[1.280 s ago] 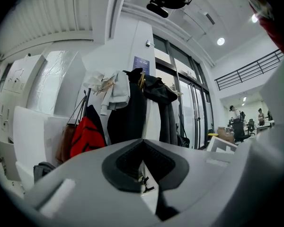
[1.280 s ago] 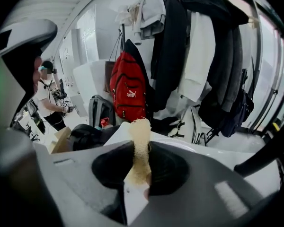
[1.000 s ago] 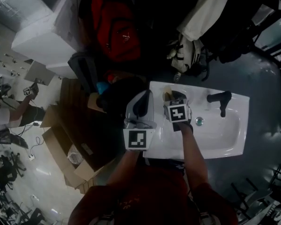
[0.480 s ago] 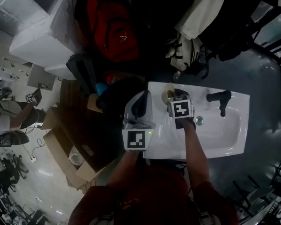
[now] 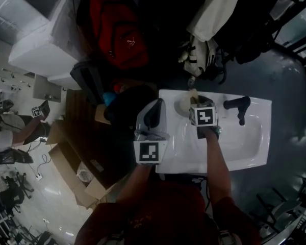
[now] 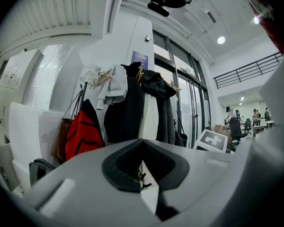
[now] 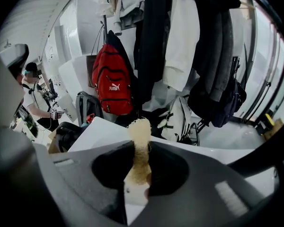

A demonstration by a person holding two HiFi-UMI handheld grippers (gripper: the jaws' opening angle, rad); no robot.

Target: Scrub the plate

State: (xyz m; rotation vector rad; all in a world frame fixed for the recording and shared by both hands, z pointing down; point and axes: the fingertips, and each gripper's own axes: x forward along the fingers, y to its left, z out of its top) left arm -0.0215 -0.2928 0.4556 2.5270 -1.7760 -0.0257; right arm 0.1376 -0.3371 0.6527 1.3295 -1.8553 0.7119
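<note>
Red shirt (image 5: 153, 216), grey left gripper (image 5: 155, 106) and grey right gripper (image 5: 195, 103)

The person wears a dark red shirt with short sleeves. Both grippers are made of smooth, light grey plastic. From its own camera, each one looks like a wide grey shell with a dark hollow in the middle, and the pads inside are black and bumpy. Each gripper has a white cube on it with a black square pattern: the left cube (image 5: 147, 152) and the right cube (image 5: 204, 116).

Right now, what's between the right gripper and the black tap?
In the head view, only bare white sink lies between the right gripper, which clamps a tan scrubber, and the black tap.
</note>
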